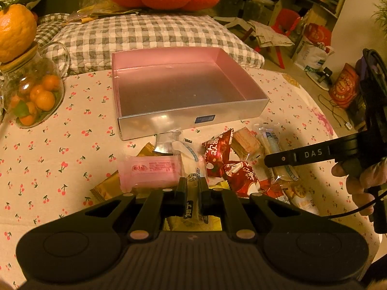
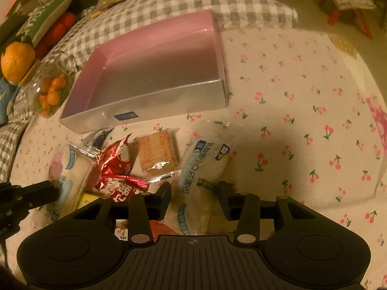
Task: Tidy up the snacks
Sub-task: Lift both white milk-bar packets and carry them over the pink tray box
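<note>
Picking is under way. The left hand-held gripper is clenched on a slim, glossy stick packet; the right hand-held gripper stands released astride a soft, clear-wrapped bread roll, seemingly untouched. Both lie just before the empty, smooth pink-lined box; next, close, lift, carry in.

"DAS" in white caps on the right gripper's finger, right of the silver box. Blue label on box front wall: too small to read. Red wrapper just below box: large white Chinese chars, can't make out. White-blue packet below box's right end: Chinese print, unclear.
</note>
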